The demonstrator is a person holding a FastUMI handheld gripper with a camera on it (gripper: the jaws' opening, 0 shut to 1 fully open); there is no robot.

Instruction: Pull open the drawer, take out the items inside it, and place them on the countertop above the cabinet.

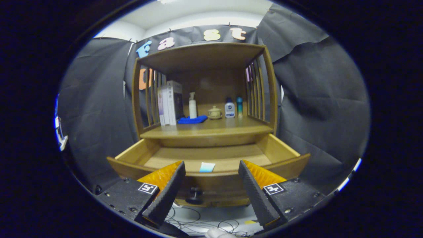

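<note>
Right now the tool [210,165] sits low in the frame with its 2 fingers [167,193] spread well apart and nothing between them, aimed at a wooden cabinet [205,54] that takes up the middle of the picture. The drawer [281,148] is pulled out toward the tool, its front edge running across just behind the fingertips, and its dark round knob [195,195] shows below that edge, in the gap between the fingers. Inside the drawer, close to the front wall and a little left of center, lies a small pale blue and white card [207,167]; I cannot tell what it is more exactly. Above the drawer, the tabletop [198,131] carries a row of things toward the back: some upright books [170,102] on the left, a white pump bottle [192,105] beside them with a blue cloth [192,119] lying at its foot, then a small lidded pot [214,112], a white bottle with a dark cap [229,108] and a slim teal bottle [239,106] on the right. Thin cables [198,223] lie on the pale floor at the bottom of the frame, under the drawer.
</note>
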